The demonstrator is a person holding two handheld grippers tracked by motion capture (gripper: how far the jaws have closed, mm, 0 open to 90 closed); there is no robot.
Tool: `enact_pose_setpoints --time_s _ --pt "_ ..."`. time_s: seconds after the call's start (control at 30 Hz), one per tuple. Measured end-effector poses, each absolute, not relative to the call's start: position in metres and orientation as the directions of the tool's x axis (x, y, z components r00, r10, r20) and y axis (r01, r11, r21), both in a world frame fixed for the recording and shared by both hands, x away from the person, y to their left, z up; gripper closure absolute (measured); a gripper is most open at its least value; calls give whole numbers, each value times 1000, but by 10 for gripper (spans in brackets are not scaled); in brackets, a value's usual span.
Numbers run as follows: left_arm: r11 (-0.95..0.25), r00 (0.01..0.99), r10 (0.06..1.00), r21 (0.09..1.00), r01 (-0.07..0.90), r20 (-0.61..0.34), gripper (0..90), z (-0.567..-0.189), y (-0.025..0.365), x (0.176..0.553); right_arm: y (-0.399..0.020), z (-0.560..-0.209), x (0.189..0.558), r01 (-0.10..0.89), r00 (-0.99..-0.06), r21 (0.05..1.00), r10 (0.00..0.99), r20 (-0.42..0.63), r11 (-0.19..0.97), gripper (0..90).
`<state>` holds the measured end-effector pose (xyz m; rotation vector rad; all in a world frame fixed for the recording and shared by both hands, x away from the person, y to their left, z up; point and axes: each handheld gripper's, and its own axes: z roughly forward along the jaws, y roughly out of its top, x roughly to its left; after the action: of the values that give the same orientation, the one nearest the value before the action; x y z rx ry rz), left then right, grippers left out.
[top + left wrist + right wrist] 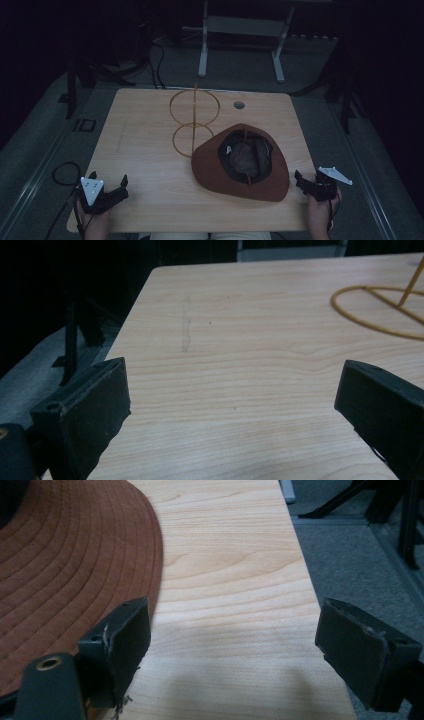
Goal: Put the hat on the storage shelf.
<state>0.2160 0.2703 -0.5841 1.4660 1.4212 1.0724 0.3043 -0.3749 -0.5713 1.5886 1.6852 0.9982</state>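
A brown wide-brimmed hat (239, 162) lies upside down on the right half of the wooden table (145, 150), its dark lining facing up. Its stitched brim (65, 565) fills the left of the right gripper view. Behind it stands a gold wire stand (194, 117) made of two rings on a post; one ring (377, 310) shows at the upper right of the left gripper view. My left gripper (116, 189) rests open at the table's front left corner. At the front right edge my right gripper (306, 181) is open too, just beside the hat's brim, holding nothing.
A round cable hole (239, 105) sits near the table's back edge. A white frame (242, 37) stands on the grey floor behind the table, with dark stands at both sides. A faint grey smudge (186, 330) marks the wood ahead of the left gripper.
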Motion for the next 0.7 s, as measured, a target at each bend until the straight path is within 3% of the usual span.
enact_pose_setpoints --time_s 0.33,0.47,0.7 --pt "-44 43 999 944 327 31 26 -583 264 219 -370 -571 306 566 -119 824 991 63 16 151" --pt "-7 83 996 929 371 -26 26 -579 260 220 -366 -568 306 577 -149 816 986 78 23 137" --pt "-25 117 993 897 440 -30 26 -577 248 219 -354 -557 308 584 -201 809 977 75 59 124"
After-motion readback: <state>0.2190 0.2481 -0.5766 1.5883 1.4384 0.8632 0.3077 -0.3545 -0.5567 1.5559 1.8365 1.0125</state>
